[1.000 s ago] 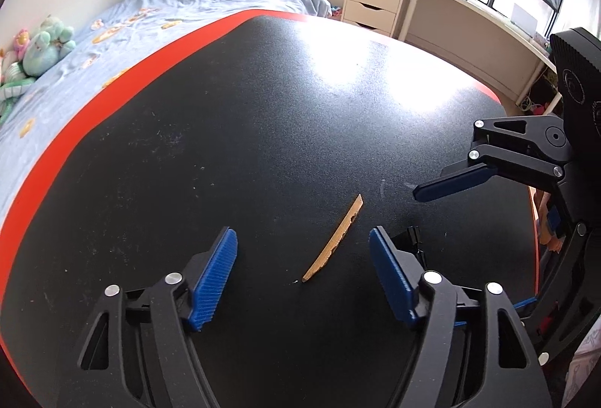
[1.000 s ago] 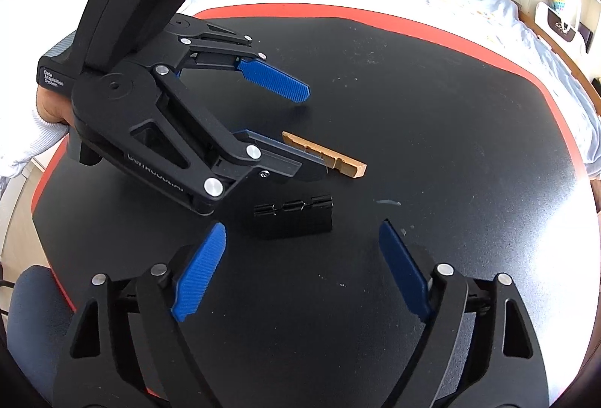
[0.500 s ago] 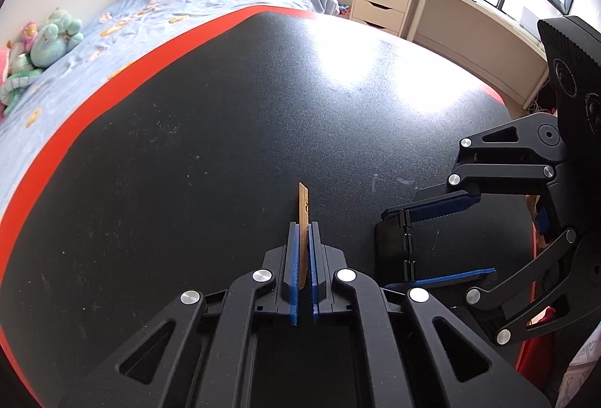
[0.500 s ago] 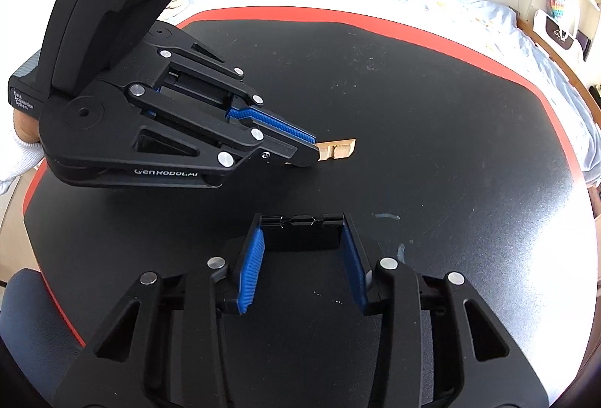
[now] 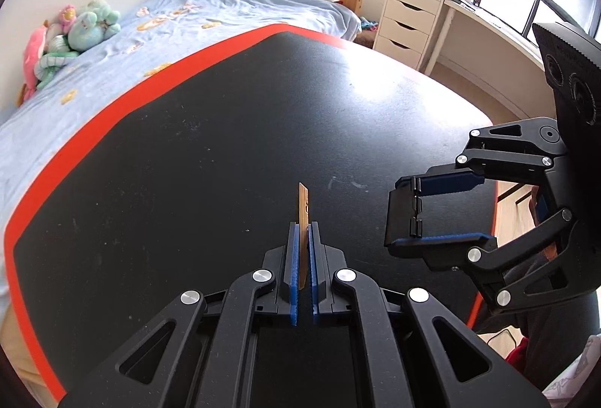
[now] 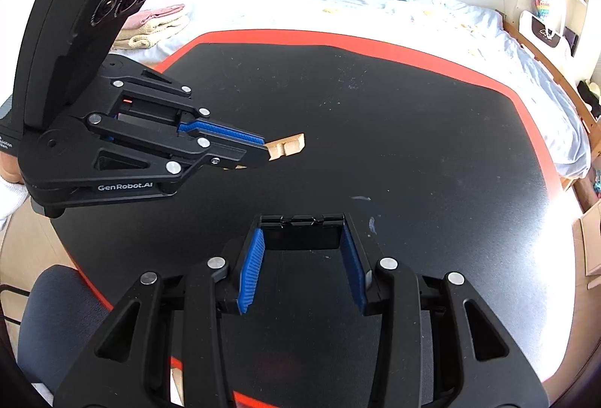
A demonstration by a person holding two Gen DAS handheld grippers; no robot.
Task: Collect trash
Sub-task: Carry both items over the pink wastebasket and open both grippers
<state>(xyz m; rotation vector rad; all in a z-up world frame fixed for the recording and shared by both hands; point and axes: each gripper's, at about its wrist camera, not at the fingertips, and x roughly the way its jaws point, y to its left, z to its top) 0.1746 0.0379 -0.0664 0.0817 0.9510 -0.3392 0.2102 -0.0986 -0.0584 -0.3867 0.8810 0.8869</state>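
A thin wooden strip [image 5: 302, 201], notched like half a clothespin, stands on edge between the blue pads of my left gripper [image 5: 303, 231], which is shut on it. The right wrist view shows that strip [image 6: 289, 147] sticking out of the left gripper [image 6: 263, 148] above the black table [image 6: 413, 145]. A black ridged plastic piece [image 6: 302, 241] spans the gap between my right gripper's [image 6: 302, 231] pads, and the gripper is shut on its two ends. From the left wrist view, the right gripper [image 5: 413, 212] holds that black piece [image 5: 398, 209] just above the table [image 5: 188, 145].
The table has a red rim [image 5: 112, 107]. A bed with a blue sheet [image 5: 188, 17] and plush toys [image 5: 75, 32] lies beyond it. A white drawer chest [image 5: 409, 21] and a desk stand under the windows. A grey chair seat [image 6: 56, 314] is at the near left corner.
Both grippers went from open around their pieces to shut on them. Since then both have risen, lifting the wooden strip and the black piece off the table.
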